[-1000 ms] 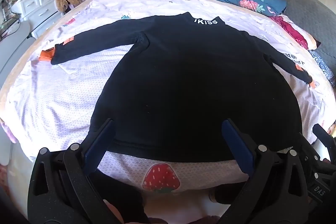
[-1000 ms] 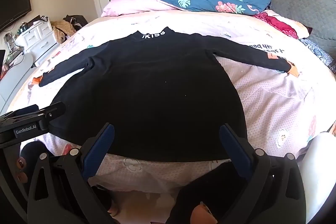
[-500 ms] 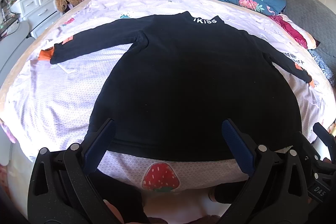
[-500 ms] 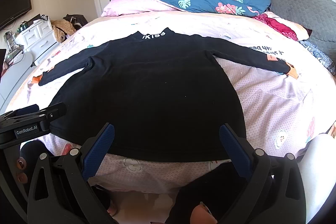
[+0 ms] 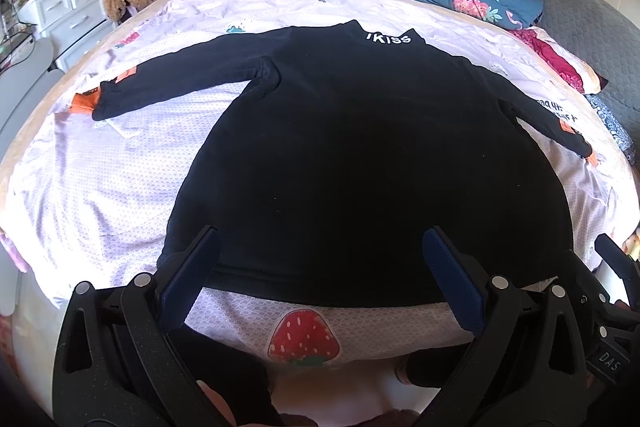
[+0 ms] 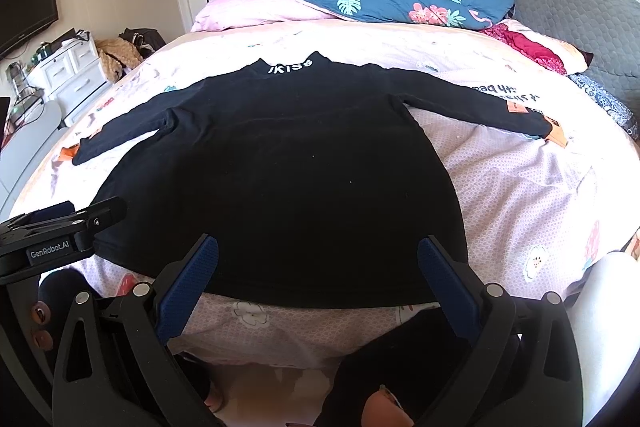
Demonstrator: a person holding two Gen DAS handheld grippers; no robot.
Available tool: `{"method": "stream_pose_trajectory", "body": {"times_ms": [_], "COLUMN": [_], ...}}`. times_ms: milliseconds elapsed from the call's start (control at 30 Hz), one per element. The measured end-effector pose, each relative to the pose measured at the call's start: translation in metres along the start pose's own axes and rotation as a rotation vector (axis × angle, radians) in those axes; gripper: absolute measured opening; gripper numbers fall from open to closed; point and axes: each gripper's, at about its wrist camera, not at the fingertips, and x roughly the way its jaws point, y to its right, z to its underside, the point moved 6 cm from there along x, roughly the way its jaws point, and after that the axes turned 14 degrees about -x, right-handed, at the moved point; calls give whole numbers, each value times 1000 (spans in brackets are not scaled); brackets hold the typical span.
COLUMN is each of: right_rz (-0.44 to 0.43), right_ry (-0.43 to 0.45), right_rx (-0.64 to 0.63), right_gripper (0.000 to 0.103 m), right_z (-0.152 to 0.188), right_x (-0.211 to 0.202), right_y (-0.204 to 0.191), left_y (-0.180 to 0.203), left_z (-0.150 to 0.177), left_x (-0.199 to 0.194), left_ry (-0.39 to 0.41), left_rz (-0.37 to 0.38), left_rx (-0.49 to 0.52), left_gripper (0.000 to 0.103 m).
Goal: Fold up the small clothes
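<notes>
Black long-sleeved top with white collar lettering [image 5: 360,147] [image 6: 288,179] spread flat on the pale lilac patterned bedsheet [image 5: 100,171] [image 6: 520,195], both sleeves stretched sideways, orange cuffs at the ends. Left gripper [image 5: 320,267] spread wide, blue-padded fingers poised over the hem near the bed's front edge, nothing between them. Right gripper [image 6: 318,273] likewise wide and holding nothing, just above the same hem, to the right of the left one. Whether any finger touches the cloth: cannot tell. Blue floral quilt [image 6: 392,5] heaped at the bed's far end.
</notes>
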Motion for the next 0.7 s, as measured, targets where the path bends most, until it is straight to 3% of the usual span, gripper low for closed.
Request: {"method": "stream_pose_trajectory", "body": {"times_ms": [700], "right_rz": [1], "right_ry": [-11], "right_rx": [-7], "right_gripper": [99], "right_z": [1], "right_x": [5], "right_y": [-1], "left_y": [3], "left_z": [-2], "left_x": [7], "left_ry": [-9], "left_rz": [-1], "left_rx": [-1], "left_gripper": [95]}}
